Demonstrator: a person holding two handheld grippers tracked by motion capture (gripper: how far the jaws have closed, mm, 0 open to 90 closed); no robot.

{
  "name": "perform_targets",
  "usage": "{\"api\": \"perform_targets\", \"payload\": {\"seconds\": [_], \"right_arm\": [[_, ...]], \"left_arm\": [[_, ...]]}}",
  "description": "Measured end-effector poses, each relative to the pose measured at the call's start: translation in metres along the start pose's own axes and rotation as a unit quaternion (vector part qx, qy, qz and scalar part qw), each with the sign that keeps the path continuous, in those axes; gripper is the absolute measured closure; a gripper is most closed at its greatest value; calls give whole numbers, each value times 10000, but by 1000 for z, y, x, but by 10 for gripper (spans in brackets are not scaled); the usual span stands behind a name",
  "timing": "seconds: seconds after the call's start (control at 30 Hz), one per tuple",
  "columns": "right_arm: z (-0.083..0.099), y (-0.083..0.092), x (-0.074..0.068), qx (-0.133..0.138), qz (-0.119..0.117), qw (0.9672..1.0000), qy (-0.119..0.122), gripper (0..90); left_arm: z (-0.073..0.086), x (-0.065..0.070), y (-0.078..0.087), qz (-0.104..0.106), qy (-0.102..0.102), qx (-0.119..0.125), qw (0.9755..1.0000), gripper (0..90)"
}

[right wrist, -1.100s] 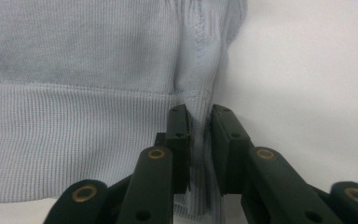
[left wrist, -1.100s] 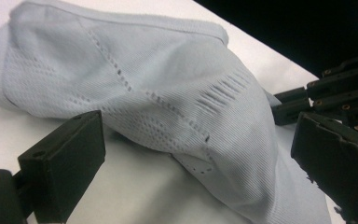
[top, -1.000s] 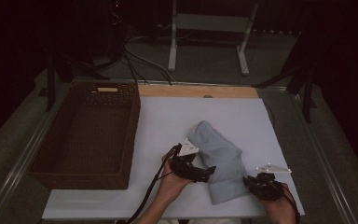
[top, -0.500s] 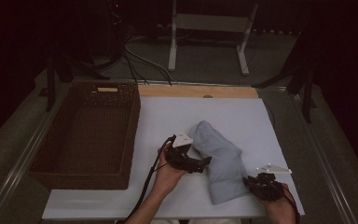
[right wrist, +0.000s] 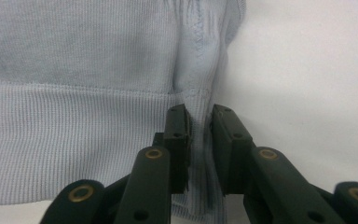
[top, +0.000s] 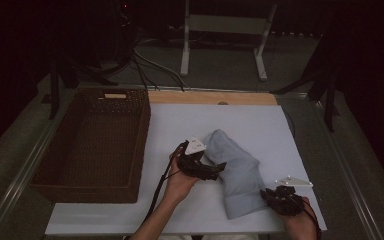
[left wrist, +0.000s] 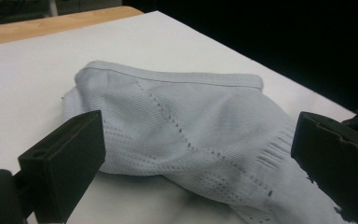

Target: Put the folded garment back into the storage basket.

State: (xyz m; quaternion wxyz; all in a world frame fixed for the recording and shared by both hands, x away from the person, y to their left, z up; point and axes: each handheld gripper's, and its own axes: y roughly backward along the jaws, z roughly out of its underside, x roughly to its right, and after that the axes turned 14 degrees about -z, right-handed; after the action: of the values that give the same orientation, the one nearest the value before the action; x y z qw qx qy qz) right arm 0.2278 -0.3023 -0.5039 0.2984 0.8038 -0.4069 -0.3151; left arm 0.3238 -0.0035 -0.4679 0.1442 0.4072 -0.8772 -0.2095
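- Pale blue cloth [top: 237,177], a folded knit garment with a ribbed hem, lies on the white desk [top: 260,125], to the right of the wicker basket [top: 97,142].
- Nearest the person, at the cloth's near right corner, the right claw [right wrist: 199,135] has its jaws pinched on a fold of the ribbed hem; its hand [top: 300,225] sits where it did a second ago, so that corner looks anchored.
- Along the cloth's left edge, the left claw [top: 219,170] has moved: a second ago it was lower, near the cloth's middle, and now it sits further up, toward the far end.
- Its jaws stand wide open on either side of the cloth's bulge, touching nothing I can make out.
- My reading: one end is pinned, and the left claw is lining up to take the far part, probably to fold or lift it.
- Beyond the cloth, the basket sits empty.
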Motion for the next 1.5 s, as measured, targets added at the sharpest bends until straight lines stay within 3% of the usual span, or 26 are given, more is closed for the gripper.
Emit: {"api": "perform_targets", "payload": {"seconds": [0.47,0.77,0.97,1.1,1.27,1.4,1.5], "right_arm": [[0,0,2,73,27,9999,-92,690],[-2,-2,3,160,-22,9998,-149,540],[-1,-4,5,136,-105,9997,-188,516],[-2,-6,6,78,-178,9996,-226,524],[-3,-6,4,2,-321,9991,-260,663],[-3,-6,5,-16,-428,9987,-273,734],[-3,-6,3,-23,-375,9991,-185,760]], "left_arm": [[-3,-8,-12,-175,-94,-27,9998,47],[-5,-13,-16,-273,-122,-45,9995,47],[-7,-17,-19,-328,-166,-71,9993,47],[-7,-19,-21,-335,-154,-75,9993,47],[-7,-21,-25,-363,-145,-125,9992,47],[-6,-23,-29,-363,-120,-177,9991,47],[-5,-24,-32,-371,-108,-211,9990,47]]}}
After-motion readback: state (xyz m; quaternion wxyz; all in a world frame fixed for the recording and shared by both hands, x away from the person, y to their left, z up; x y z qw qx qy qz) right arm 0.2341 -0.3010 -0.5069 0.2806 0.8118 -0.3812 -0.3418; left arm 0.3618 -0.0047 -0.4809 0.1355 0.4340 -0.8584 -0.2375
